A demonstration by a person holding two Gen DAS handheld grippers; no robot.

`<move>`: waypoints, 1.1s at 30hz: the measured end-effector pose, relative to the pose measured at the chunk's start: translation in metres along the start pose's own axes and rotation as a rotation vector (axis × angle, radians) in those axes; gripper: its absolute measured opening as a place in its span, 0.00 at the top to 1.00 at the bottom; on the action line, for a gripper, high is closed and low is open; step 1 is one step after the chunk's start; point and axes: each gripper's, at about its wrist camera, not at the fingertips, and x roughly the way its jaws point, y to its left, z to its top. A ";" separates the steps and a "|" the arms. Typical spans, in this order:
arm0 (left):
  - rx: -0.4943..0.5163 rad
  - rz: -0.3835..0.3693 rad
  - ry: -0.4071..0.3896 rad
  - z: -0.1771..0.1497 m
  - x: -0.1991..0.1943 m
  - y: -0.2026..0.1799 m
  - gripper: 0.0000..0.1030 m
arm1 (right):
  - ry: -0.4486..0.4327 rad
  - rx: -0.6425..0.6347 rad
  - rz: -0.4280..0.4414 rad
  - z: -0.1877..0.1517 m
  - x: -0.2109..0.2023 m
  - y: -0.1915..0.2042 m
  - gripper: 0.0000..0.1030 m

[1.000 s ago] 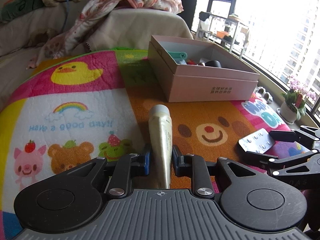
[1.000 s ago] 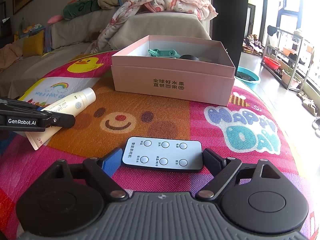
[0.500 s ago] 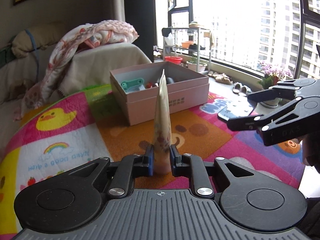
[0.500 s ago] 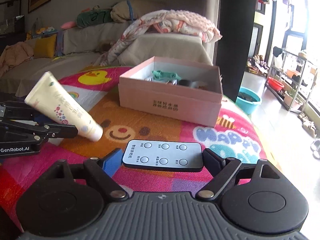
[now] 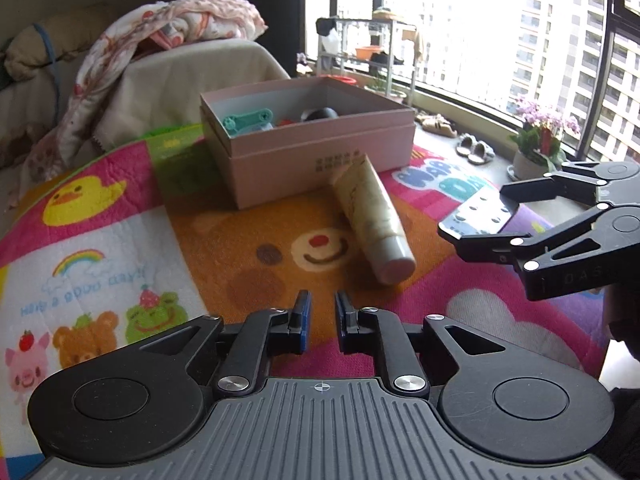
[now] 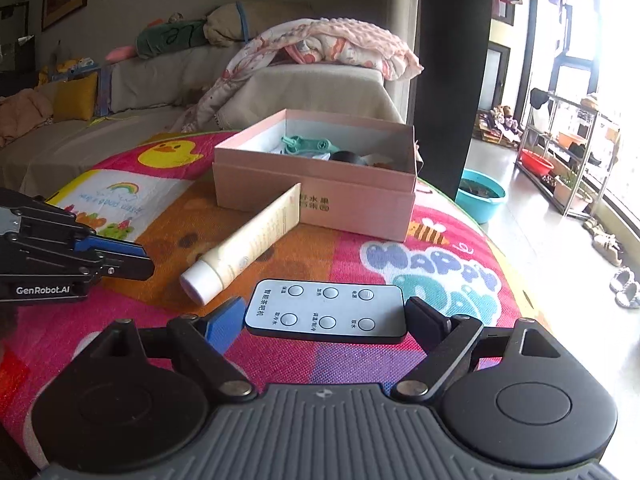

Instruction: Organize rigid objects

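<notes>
A cream tube with a white cap lies loose on the play mat, its flat end against the pink box. In the right wrist view the tube leans on the box front. My left gripper is shut with nothing between its fingers, just short of the tube's cap. The left gripper shows at the left edge of the right wrist view. My right gripper is shut on a grey remote control held flat above the mat. From the left wrist view, the remote sits in that gripper.
The open box holds a teal tool, a black round object and other small items. A sofa with a blanket stands behind the mat. A teal basin, a shelf rack and slippers are on the floor at right.
The tube stood upright in my left gripper half a second ago; now it is out of the jaws and lies on the mat against the box. The right gripper rose slightly with the remote.
</notes>
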 end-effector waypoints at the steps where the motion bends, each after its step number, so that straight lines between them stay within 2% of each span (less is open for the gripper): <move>1: 0.002 -0.017 0.023 -0.002 0.003 -0.002 0.85 | 0.009 0.002 -0.002 -0.002 0.003 0.000 0.16; 4: 0.034 -0.033 0.024 -0.002 0.003 -0.009 0.81 | 0.038 0.013 -0.002 -0.008 0.012 -0.002 0.16; 6: 0.042 -0.074 0.039 -0.001 0.004 -0.014 0.81 | 0.064 0.025 -0.001 -0.012 0.017 -0.004 0.16; 9: 0.052 -0.122 0.058 0.004 0.008 -0.021 0.81 | 0.058 0.056 0.016 -0.015 0.018 -0.009 0.16; 11: 0.044 -0.155 0.073 0.009 0.012 -0.022 0.72 | 0.055 0.069 0.019 -0.016 0.019 -0.010 0.16; 13: -0.001 -0.182 0.073 0.018 0.014 -0.017 0.72 | 0.048 0.071 0.022 -0.017 0.018 -0.010 0.16; 17: -0.118 -0.157 0.002 0.044 0.014 -0.005 0.72 | 0.043 0.070 0.026 -0.018 0.017 -0.010 0.15; 19: -0.132 -0.135 -0.013 0.056 0.022 -0.007 0.72 | 0.044 0.071 0.029 -0.018 0.018 -0.010 0.14; 22: -0.106 -0.083 0.009 0.068 0.045 -0.020 0.72 | 0.043 0.070 0.030 -0.018 0.018 -0.010 0.14; 24: -0.082 -0.098 0.022 0.072 0.058 -0.030 0.72 | 0.043 0.070 0.032 -0.018 0.018 -0.010 0.14; 28: 0.009 -0.048 0.036 0.075 0.076 -0.050 0.59 | 0.040 0.072 0.034 -0.019 0.017 -0.010 0.14; 31: 0.013 -0.024 0.078 0.072 0.088 -0.053 0.58 | 0.039 0.073 0.034 -0.019 0.017 -0.009 0.14; 33: 0.024 -0.020 0.062 0.070 0.088 -0.052 0.58 | 0.039 0.073 0.034 -0.019 0.017 -0.010 0.14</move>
